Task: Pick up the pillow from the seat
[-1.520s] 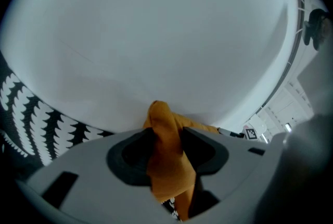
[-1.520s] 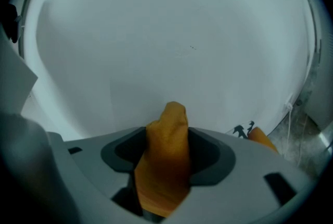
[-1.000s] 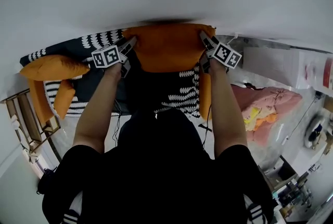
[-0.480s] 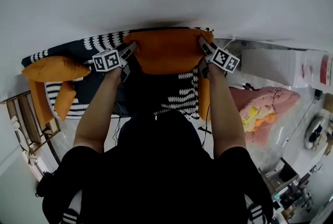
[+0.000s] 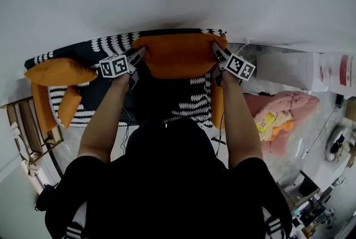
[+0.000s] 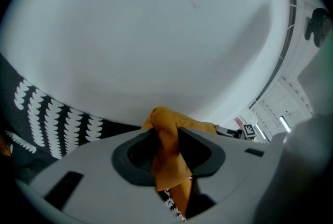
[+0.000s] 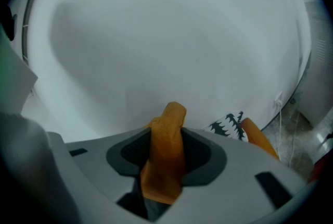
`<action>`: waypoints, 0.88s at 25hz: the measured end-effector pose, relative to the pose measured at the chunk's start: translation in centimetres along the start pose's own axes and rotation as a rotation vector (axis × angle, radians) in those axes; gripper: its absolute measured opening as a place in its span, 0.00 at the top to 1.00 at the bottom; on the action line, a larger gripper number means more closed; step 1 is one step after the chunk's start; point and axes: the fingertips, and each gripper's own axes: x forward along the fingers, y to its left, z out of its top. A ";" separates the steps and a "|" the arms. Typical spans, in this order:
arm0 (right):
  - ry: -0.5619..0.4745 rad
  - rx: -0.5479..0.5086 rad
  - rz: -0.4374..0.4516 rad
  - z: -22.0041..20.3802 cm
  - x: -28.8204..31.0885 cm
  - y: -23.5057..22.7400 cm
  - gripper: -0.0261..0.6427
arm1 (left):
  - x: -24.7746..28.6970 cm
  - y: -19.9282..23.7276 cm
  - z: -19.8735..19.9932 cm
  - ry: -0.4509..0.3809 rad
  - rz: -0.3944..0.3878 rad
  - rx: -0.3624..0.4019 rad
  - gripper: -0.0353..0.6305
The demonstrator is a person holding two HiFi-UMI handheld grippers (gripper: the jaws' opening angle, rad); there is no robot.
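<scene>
An orange pillow (image 5: 179, 54) hangs between my two grippers, above the black-and-white patterned seat (image 5: 196, 100). My left gripper (image 5: 138, 55) is shut on the pillow's left corner; orange fabric (image 6: 167, 151) is pinched between its pads in the left gripper view. My right gripper (image 5: 216, 50) is shut on the pillow's right corner, a fold of orange cloth (image 7: 165, 153) squeezed between its pads. Both pairs of jaws have just been closing tighter on the fabric.
A second orange pillow (image 5: 60, 72) lies at the seat's left end, with a smaller orange cushion (image 5: 68, 104) beneath it. A white wall rises right behind the seat. A pink bundle (image 5: 281, 115) and clutter lie on the floor to the right.
Both grippers have moved down the picture a little, carrying the orange pillow with them, so more of the patterned seat's back edge shows above it.
</scene>
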 end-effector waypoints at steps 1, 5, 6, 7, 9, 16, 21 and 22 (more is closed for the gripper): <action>0.001 0.000 0.005 -0.1 -0.3 0.1 0.72 | -0.2 -0.2 -0.1 -0.002 -0.001 0.001 0.75; 0.000 -0.006 0.019 -0.6 -1.8 0.7 0.72 | -1.3 -1.4 -0.5 -0.009 -0.009 0.005 0.75; -0.001 -0.007 0.022 -0.7 -2.2 0.8 0.72 | -1.5 -1.6 -0.7 -0.010 -0.009 0.006 0.75; -0.002 -0.007 0.026 -0.7 -2.5 1.0 0.72 | -1.8 -1.7 -0.8 -0.012 -0.006 0.010 0.76; -0.006 -0.007 0.033 -0.8 -3.0 1.3 0.72 | -2.3 -2.0 -0.8 -0.017 -0.003 0.019 0.76; -0.013 -0.024 0.065 -1.0 -4.9 2.9 0.72 | -4.7 -3.8 -0.5 -0.049 0.000 0.036 0.76; -0.026 -0.039 0.085 -0.8 -6.1 4.5 0.72 | -6.4 -5.3 0.0 -0.077 -0.010 0.048 0.76; -0.028 -0.040 0.089 -0.8 -6.4 4.9 0.72 | -6.8 -5.7 0.1 -0.083 -0.010 0.049 0.76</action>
